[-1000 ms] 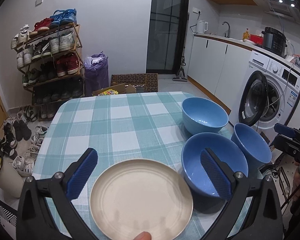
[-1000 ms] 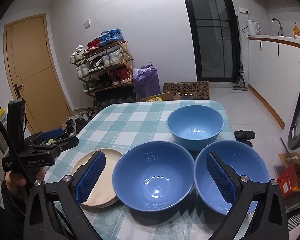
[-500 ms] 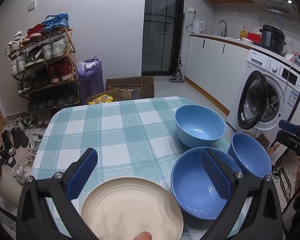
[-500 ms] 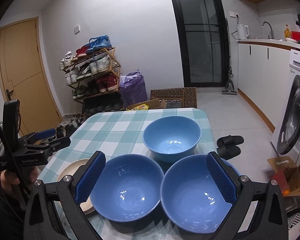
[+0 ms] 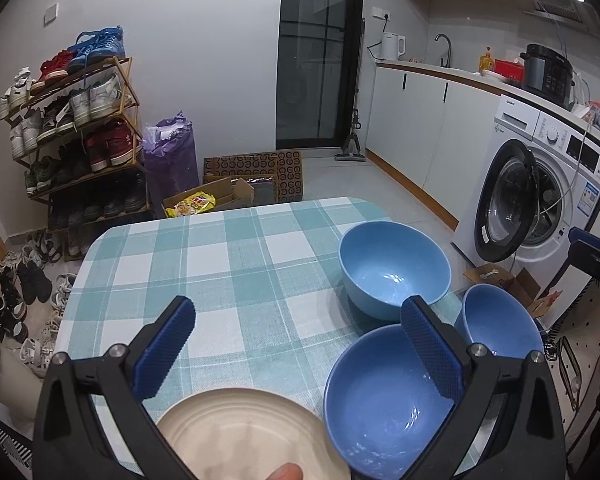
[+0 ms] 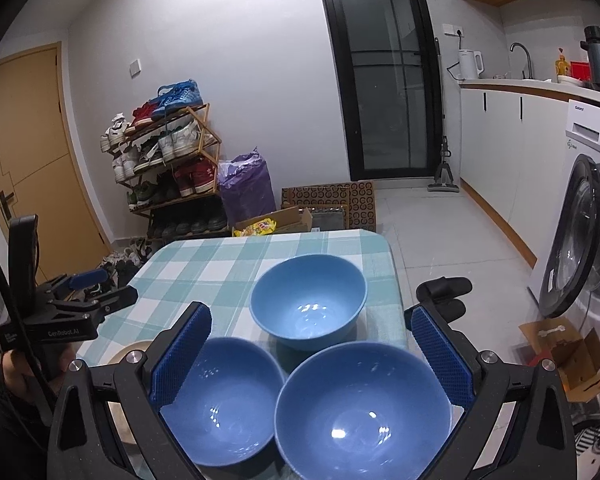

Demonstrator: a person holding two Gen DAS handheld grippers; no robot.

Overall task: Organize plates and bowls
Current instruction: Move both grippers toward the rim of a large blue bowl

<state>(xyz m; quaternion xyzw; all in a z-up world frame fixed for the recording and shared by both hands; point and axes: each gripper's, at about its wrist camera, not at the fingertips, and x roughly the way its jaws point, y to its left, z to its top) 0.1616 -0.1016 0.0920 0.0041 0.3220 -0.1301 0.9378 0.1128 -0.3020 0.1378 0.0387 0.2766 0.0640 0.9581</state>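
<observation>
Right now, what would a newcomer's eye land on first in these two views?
Three blue bowls clustered on the right side of the checked tablecloth: the far bowl, the near-left bowl and the near-right bowl. Next, the cream plate at the near edge beneath the open left gripper, while the right gripper hangs open over the near bowls.

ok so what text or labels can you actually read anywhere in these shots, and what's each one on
"GenRobot.AI": on the black body of the left gripper, seen from the right wrist view.
"Galanz": small brand word on the washing machine; only just readable.
Blue sticker on the washing machine front: too small to read.
Yellow snack bag in the cardboard box: print too blurred to read.
Bowls, plate and tablecloth: no text.
</observation>
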